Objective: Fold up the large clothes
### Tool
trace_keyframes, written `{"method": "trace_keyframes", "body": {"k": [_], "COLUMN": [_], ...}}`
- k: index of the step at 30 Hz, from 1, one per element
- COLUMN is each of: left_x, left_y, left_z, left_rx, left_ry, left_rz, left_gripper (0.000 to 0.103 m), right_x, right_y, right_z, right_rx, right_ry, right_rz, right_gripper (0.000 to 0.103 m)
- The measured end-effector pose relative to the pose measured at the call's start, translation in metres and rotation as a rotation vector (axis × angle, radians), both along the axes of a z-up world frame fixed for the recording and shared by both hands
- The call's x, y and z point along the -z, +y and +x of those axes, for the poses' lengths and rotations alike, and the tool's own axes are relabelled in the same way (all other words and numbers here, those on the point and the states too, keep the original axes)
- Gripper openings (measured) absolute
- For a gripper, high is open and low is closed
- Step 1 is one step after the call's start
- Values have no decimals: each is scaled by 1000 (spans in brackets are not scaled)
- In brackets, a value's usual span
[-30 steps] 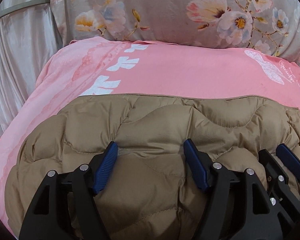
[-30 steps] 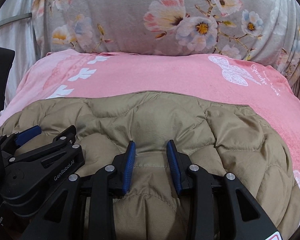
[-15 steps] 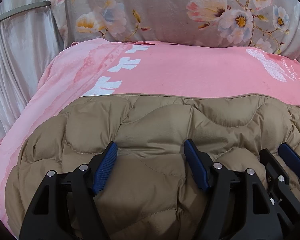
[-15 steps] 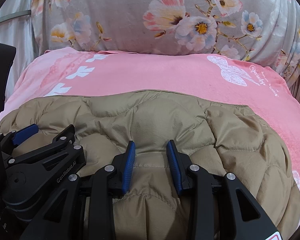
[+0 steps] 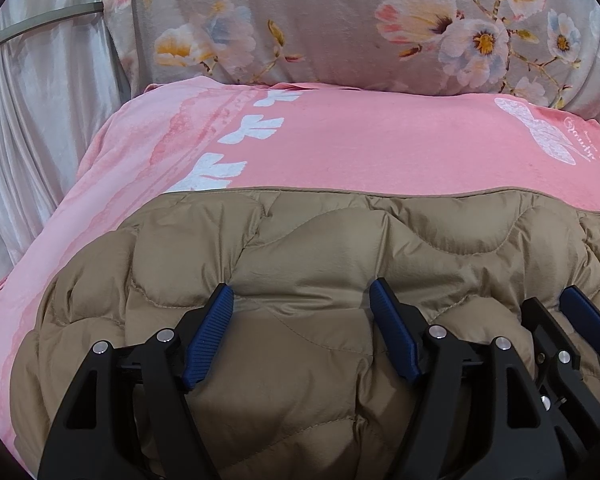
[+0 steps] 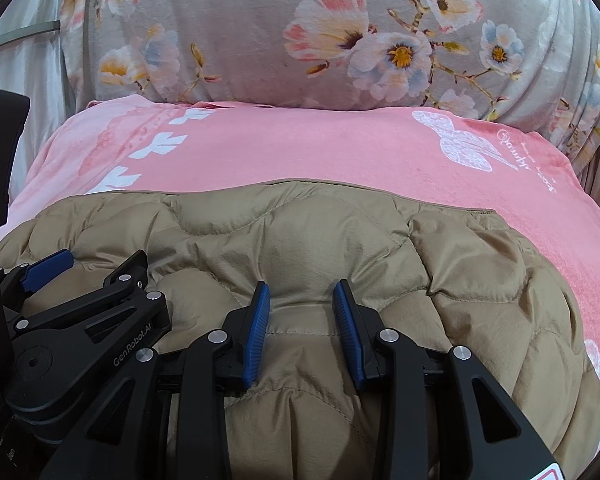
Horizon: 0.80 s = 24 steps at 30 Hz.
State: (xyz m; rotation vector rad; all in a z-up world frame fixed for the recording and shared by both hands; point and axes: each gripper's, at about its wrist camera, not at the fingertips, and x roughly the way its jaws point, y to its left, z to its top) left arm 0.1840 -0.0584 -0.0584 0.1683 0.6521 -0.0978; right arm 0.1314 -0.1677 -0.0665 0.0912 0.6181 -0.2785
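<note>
On the pink blanket, the tan quilted jacket is spread; almost nothing is changed since a second ago. The left tool is held apart above it, ungripped, while a padded ridge is pinched by the right tool, so folding is judged paused.

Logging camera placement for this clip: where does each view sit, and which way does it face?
Left wrist: on the left gripper, looking forward and down along its wide-set blue fingers at the tan quilted jacket; the right gripper shows at its right edge.
Right wrist: on the right gripper, same downward slant, fingers narrower over the jacket; the left gripper shows at its left.
Shared: jacket, pink blanket, floral cushion, and each other's gripper.
</note>
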Motion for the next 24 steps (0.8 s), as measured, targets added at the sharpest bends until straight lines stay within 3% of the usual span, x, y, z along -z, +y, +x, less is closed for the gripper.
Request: {"method": "trace_keyframes", "body": {"k": [9,12,15,17,21,24], "left_x": [-1,-5,-19,-30,-55,-54], "left_y": [8,19,58,90,173,225], "left_z": [6,3,-19,-42,-88,-101], "left_rx": [-3,33,50,55,-46,-144], "left_ry": [1,21,84,100,59,75], "left_rz": [-1,-68,-267,-360,-417,-421], "left_gripper": [71,77,77,77,78,79], "right_x": [1,2,2,2,-12,-33], "right_y": [-5,-9,-15,-16,-17,-2], "right_z": [-2,-2,-3,-3,-19,-50], "right_rx": [-1,-8,-27,-51,-72,-121], "right_ry": [4,6,2,3,21,-36], "right_rz": [5,18,47,68,80,131], "right_gripper": [35,35,37,41,44,47]}}
